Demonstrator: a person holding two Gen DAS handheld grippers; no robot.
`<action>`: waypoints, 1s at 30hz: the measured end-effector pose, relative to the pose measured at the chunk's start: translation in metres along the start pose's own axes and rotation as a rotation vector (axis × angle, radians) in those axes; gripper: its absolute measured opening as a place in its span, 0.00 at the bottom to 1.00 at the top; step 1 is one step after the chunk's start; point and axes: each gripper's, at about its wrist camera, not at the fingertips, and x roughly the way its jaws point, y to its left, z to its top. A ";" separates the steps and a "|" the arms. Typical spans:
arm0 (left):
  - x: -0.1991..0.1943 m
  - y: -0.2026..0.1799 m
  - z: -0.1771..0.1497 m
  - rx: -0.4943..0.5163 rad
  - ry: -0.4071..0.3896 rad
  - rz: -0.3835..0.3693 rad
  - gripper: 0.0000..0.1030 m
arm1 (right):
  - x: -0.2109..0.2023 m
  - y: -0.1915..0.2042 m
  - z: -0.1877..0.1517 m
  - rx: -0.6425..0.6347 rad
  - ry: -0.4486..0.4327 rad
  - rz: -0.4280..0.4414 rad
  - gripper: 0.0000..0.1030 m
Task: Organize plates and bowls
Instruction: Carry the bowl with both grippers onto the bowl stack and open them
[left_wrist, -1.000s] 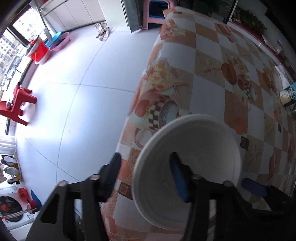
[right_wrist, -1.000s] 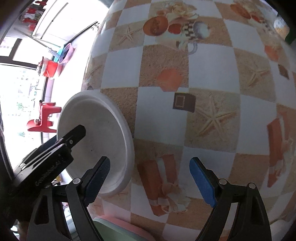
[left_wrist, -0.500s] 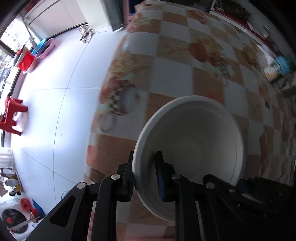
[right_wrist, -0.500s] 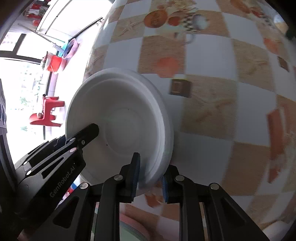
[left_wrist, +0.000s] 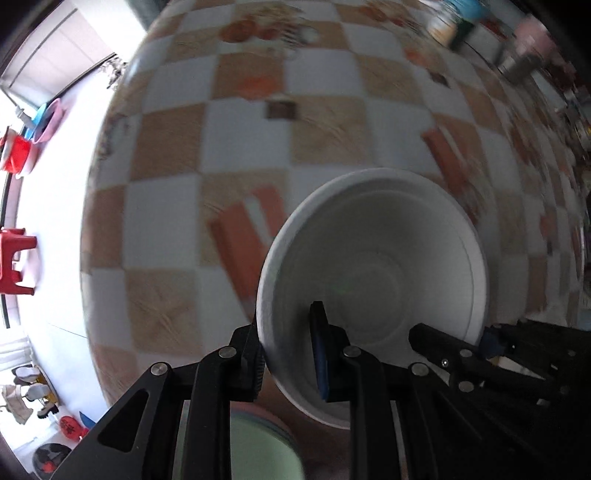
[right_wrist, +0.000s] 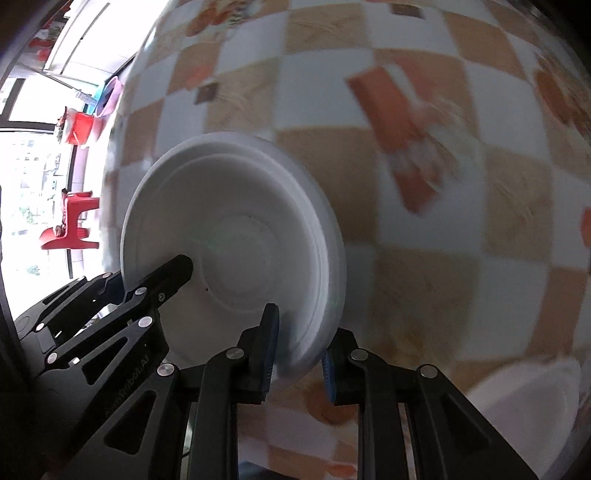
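A white bowl (left_wrist: 373, 266) is held by both grippers above the checkered table (left_wrist: 240, 122). My left gripper (left_wrist: 288, 347) is shut on the bowl's near left rim, one finger outside and one inside. My right gripper (right_wrist: 299, 347) is shut on the same white bowl (right_wrist: 236, 236) at its near right rim. The left gripper shows in the right wrist view (right_wrist: 122, 306) at the bowl's left side, and the right gripper shows in the left wrist view (left_wrist: 491, 343) at the bowl's right. A pale green plate on a pink one (left_wrist: 258, 446) lies below.
A white dish (right_wrist: 528, 410) sits at the lower right in the right wrist view. Jars and cans (left_wrist: 458, 22) stand at the table's far end. The table's left edge (left_wrist: 96, 206) drops to a white floor with a red stool (left_wrist: 14, 258).
Both grippers closed on the bowl's rim and lifted it. It has moved over the table toward the stacked plates, and the views are blurred with motion.
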 end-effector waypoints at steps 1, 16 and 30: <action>0.001 -0.008 -0.005 0.003 0.005 -0.002 0.22 | -0.001 -0.007 -0.006 0.012 0.008 0.001 0.22; -0.039 -0.043 -0.056 -0.045 -0.070 0.015 0.24 | -0.029 -0.013 -0.034 -0.026 -0.045 0.007 0.23; -0.085 -0.129 -0.070 0.205 -0.109 -0.138 0.24 | -0.114 -0.094 -0.104 0.123 -0.156 -0.067 0.23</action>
